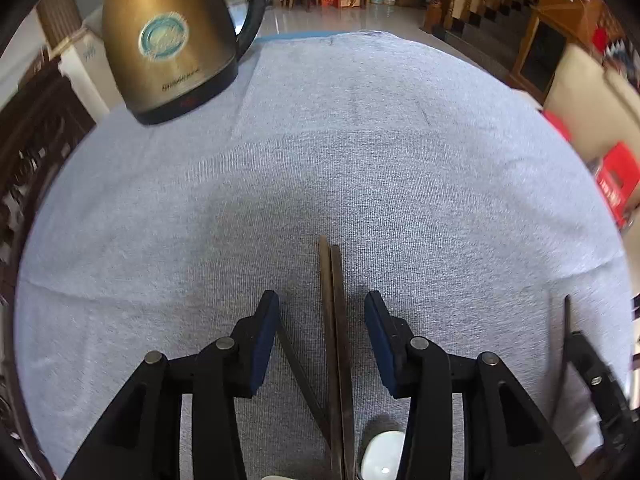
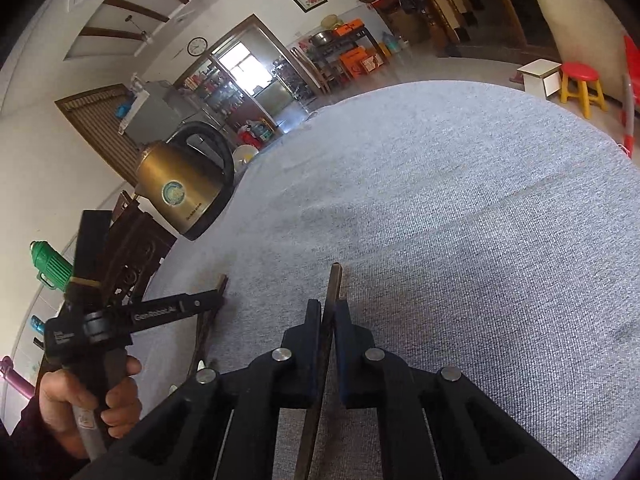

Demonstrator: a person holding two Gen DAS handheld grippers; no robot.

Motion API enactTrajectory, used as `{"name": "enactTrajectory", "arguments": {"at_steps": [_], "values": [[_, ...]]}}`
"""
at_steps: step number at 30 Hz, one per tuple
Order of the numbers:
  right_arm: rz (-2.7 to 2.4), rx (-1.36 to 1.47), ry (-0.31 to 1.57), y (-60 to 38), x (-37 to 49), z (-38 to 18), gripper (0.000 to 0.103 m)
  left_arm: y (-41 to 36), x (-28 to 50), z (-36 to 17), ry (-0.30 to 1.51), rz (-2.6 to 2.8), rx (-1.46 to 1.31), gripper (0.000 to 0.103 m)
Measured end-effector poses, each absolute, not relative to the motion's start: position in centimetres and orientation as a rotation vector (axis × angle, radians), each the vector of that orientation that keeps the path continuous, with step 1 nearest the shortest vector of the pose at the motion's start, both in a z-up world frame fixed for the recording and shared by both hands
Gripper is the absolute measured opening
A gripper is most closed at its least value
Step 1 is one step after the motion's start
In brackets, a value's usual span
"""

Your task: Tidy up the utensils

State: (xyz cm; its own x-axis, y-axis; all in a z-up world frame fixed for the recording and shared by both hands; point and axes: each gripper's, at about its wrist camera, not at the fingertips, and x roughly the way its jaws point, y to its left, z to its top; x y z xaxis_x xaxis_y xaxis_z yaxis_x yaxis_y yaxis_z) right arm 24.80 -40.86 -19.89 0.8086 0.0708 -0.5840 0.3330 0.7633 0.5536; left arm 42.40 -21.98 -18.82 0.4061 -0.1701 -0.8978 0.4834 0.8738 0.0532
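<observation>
In the left wrist view my left gripper (image 1: 322, 308) is open, its fingers on either side of a pair of dark brown chopsticks (image 1: 334, 320) that run between the jaws without touching the pads. A white rounded object (image 1: 382, 456), perhaps a spoon, lies below near the right finger. In the right wrist view my right gripper (image 2: 328, 312) is shut on a single dark chopstick (image 2: 334, 284) whose tip sticks out past the fingers. My left gripper (image 2: 200, 304) shows at the left, over the pair of chopsticks (image 2: 208, 320).
A brass-coloured electric kettle (image 1: 168, 40) with a black handle stands on the grey tablecloth (image 1: 360, 160) at the far left; it also shows in the right wrist view (image 2: 184, 188). Carved dark wooden chair (image 2: 132, 256) by the table's left edge. Red and yellow stool (image 2: 582, 84) beyond the far edge.
</observation>
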Motion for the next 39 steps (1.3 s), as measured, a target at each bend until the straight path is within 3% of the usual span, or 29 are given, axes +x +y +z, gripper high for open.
{"name": "enactTrajectory", "arguments": {"at_steps": [2, 3, 4, 6, 16, 22, 28, 35, 39], "values": [[-0.150, 0.695, 0.625, -40.7, 25.2, -19.9, 0.007, -22.1, 42.1, -18.8, 1.076, -0.430, 0.338, 0.045], [-0.151, 0.692, 0.624, -40.7, 25.2, -19.9, 0.007, -22.0, 41.9, -18.7, 1.076, -0.433, 0.338, 0.034], [-0.151, 0.690, 0.622, -40.7, 25.2, -19.9, 0.007, -21.9, 41.8, -18.6, 1.074, -0.435, 0.350, 0.013], [-0.152, 0.689, 0.622, -40.7, 25.2, -19.9, 0.007, -21.2, 41.8, -18.7, 1.099, -0.436, 0.349, 0.011], [-0.152, 0.689, 0.608, -40.9, 24.7, -19.8, 0.007, -12.6, 40.3, -14.5, 1.075, -0.466, 0.174, 0.011], [-0.151, 0.684, 0.600, -41.0, 24.3, -19.7, 0.007, -8.3, 40.4, -14.8, 1.130, -0.413, 0.091, 0.011], [-0.150, 0.684, 0.597, -41.0, 24.1, -19.6, 0.007, -6.6, 40.8, -13.9, 1.100, -0.384, 0.053, 0.011], [-0.149, 0.683, 0.598, -41.0, 24.1, -19.7, 0.007, -6.7, 41.9, -16.4, 1.176, -0.341, 0.052, 0.012], [-0.147, 0.681, 0.600, -40.9, 24.0, -19.6, 0.007, -7.0, 42.5, -17.2, 1.187, -0.334, 0.036, 0.020]]}}
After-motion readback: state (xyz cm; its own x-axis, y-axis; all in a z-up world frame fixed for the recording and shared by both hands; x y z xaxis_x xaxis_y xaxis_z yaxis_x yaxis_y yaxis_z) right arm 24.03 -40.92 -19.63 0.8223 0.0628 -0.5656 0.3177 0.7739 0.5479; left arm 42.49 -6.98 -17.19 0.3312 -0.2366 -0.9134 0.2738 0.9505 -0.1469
